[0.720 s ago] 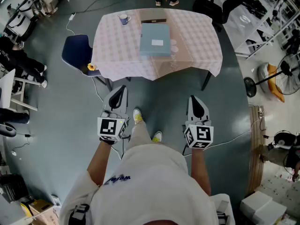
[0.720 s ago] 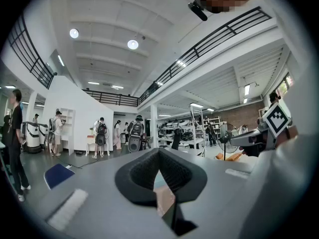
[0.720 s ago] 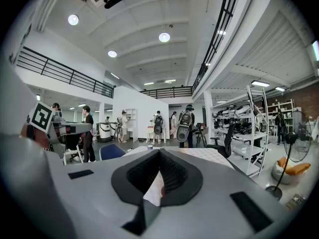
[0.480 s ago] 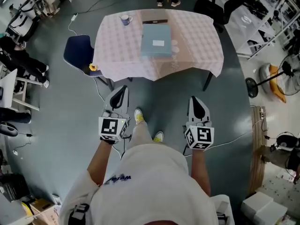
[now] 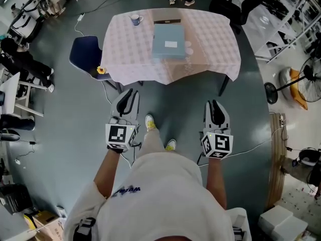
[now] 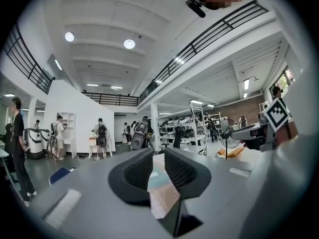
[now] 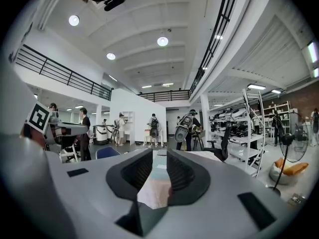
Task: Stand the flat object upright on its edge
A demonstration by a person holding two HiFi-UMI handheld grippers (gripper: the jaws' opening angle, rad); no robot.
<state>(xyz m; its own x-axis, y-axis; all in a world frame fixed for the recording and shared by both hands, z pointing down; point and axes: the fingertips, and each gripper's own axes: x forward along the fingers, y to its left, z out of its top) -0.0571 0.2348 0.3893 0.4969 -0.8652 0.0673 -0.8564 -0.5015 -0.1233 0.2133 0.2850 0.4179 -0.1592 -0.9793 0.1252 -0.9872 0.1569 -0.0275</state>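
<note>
You hold both claws out in front of you above the grey floor, short of the table (image 5: 125, 54). Your left claw (image 5: 128, 95) has its jaws narrow. Only a thin slot parts the dark ribbed pads, and nothing sits in it. Your right claw (image 5: 214, 107) is the same, with the pads a slit apart and gripping nothing.

The flat object (image 5: 168, 40) is a pale blue slab with a white label on top. It lies flat on the checked cloth of the table, well ahead of both claws and about midway between the lines they point along. That puts it ahead and to the right of your left claw, and ahead and to the left of your right claw. Neither claw touches it or the table. Through each claw's slot, in the gripper views, you see a strip of the cloth with a patch of pale blue beyond it.

On the far side of the flat object from the claws lies a dark bar (image 5: 166, 21), close to its far edge; I cannot tell whether the two touch. A mug (image 5: 135, 19) stands near the table's far edge, almost straight ahead of your left claw. A blue chair (image 5: 83, 54) stands ahead and to the left of that claw, against the table's side. Your shoes (image 5: 149, 123) show between the two claws. A standing fan (image 5: 301, 82) is well off to the right of your right claw.
</note>
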